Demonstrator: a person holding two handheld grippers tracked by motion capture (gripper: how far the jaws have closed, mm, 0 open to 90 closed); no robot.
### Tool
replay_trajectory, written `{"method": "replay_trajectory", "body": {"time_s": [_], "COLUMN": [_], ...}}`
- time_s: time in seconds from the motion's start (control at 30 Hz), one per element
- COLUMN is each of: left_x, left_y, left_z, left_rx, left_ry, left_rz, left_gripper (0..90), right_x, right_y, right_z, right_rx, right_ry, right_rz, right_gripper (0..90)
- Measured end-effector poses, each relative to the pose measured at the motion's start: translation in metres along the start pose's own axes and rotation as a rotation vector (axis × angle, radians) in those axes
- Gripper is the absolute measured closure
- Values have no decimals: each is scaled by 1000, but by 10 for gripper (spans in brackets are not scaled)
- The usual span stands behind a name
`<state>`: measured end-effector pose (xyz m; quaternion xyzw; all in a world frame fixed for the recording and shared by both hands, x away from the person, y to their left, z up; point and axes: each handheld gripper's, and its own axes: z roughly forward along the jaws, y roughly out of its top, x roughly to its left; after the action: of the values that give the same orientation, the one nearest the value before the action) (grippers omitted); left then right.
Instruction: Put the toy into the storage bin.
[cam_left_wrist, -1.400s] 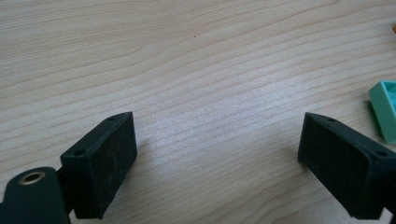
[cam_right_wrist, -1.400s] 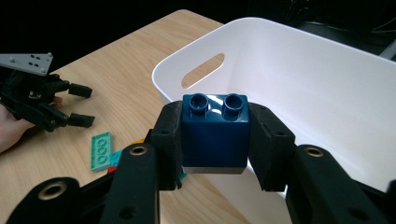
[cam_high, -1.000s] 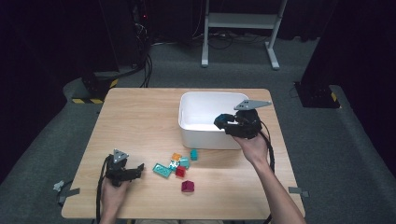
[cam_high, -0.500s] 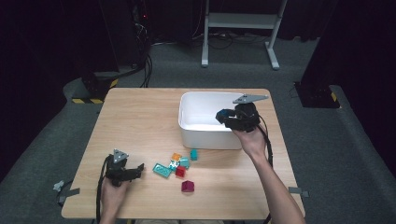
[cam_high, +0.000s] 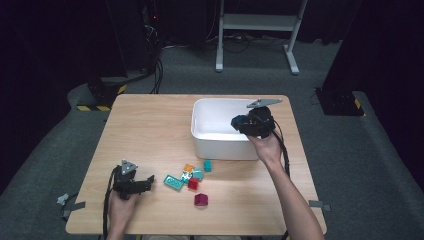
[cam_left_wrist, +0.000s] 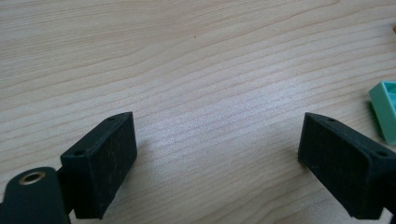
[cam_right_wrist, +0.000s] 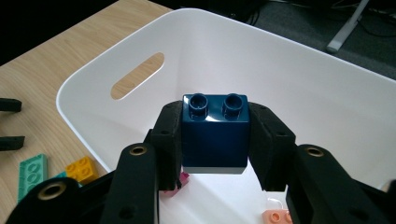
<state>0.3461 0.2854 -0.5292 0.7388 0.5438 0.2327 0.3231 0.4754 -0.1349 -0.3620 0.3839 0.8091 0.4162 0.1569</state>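
Dark blue two-stud plastic building brick (cam_right_wrist: 214, 133): clamped between the pads of the right hand-held gripper (cam_right_wrist: 214, 140), held above the interior of the white plastic tub with a slot handle (cam_right_wrist: 289, 79). Tub stands on the pale wooden worktop (cam_high: 150, 130). Left hand-held gripper (cam_left_wrist: 217, 154): jaws spread wide, grasping nothing, low over bare worktop, a teal flat brick (cam_left_wrist: 385, 109) just beside one pad.

The teal plate (cam_left_wrist: 385, 114) at 3 o'clock in the left gripper view is chopped by the frame edge. In the right gripper view, the blue brick (cam_right_wrist: 215, 130) hides most of a magenta piece (cam_right_wrist: 180, 183), and a peach brick (cam_right_wrist: 275, 215) at 5 o'clock is cut off.
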Motion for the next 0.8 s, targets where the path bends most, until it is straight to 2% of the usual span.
{"method": "replay_trajectory", "body": {"time_s": [0.3,0.5,0.8], "left_x": [0,0,0], "left_y": [0,0,0], "left_z": [0,0,0], "left_rx": [0,0,0], "left_ry": [0,0,0], "left_rz": [0,0,0], "left_gripper": [115,115,115], "right_x": [-2,-3,6], "right_y": [-1,-3,-11], "right_z": [11,18,6], "right_rx": [34,69,15], "right_ry": [-23,-37,-20], "right_rz": [3,18,15], "right_gripper": [581,485,456]}}
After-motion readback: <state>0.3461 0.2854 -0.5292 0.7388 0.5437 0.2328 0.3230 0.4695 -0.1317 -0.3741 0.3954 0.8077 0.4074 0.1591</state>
